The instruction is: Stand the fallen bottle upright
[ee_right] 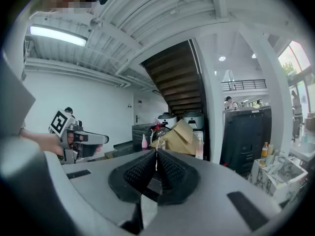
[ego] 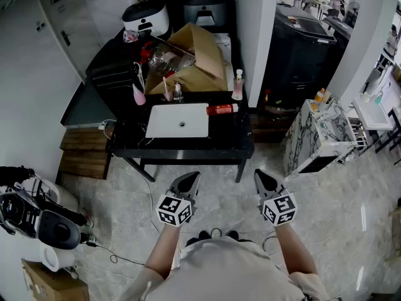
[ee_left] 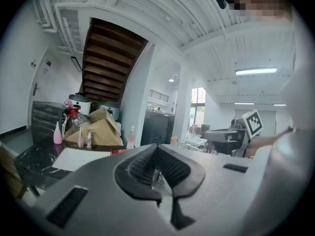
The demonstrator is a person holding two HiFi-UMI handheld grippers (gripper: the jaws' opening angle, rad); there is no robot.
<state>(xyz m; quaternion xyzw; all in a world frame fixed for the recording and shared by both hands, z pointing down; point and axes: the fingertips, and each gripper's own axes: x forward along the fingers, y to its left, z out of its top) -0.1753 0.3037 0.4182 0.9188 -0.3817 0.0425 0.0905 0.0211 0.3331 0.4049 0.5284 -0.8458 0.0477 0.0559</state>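
A red bottle lies on its side on the black table, just right of the white sink basin. In the left gripper view only a sliver of the red bottle shows, above my gripper's body. Both grippers hover side by side over the floor in front of the table, well short of the bottle. My left gripper is shut with nothing between its jaws. My right gripper is likewise shut and empty. The red bottle cannot be made out in the right gripper view.
A pink bottle, a clear pump bottle and an open cardboard box stand at the table's back. A marble-patterned cabinet stands to the right, wooden steps and a black-and-white machine to the left.
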